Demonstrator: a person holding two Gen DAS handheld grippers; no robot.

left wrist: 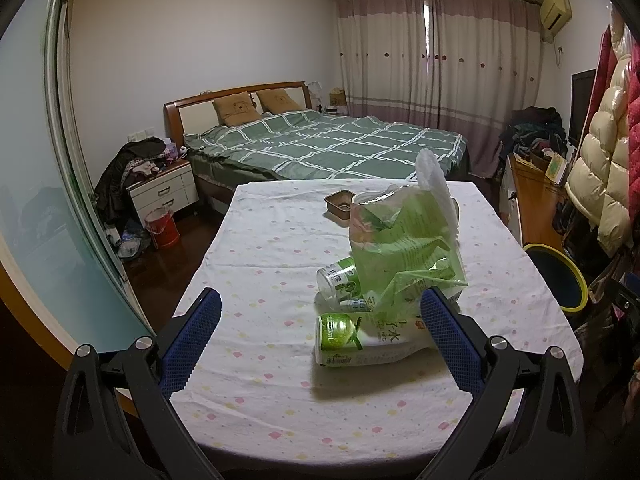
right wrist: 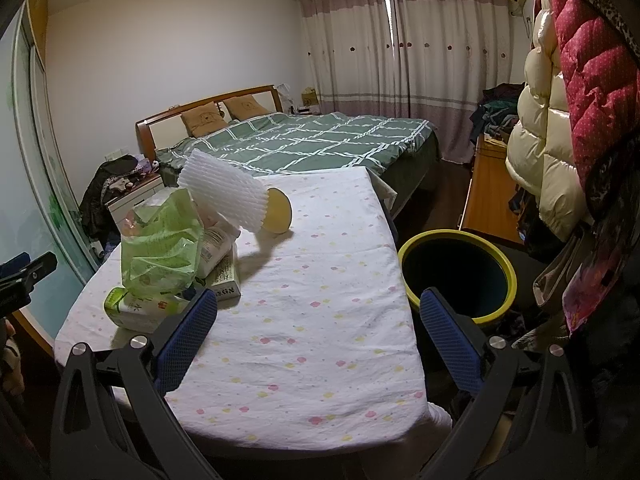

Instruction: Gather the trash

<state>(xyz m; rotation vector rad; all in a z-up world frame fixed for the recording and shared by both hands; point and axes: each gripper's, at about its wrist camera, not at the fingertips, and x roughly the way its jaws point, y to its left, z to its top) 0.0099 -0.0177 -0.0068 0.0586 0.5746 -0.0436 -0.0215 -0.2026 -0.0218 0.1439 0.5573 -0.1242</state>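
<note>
Counted on the white flower-dotted tablecloth (left wrist: 256,264): one crumpled green plastic bag (left wrist: 400,240), one white foam mesh sleeve (right wrist: 224,196), one green-and-white drink carton (left wrist: 360,340), one clear plastic cup (left wrist: 338,280), one small brown tray (left wrist: 339,202); beside it, one yellow-rimmed dark bin (right wrist: 504,268)

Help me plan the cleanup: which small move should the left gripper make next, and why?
Probably ease the open left gripper forward around the green bottle lying nearest on the table; it holds nothing, and the yellow-rimmed bin stands empty alongside.
</note>
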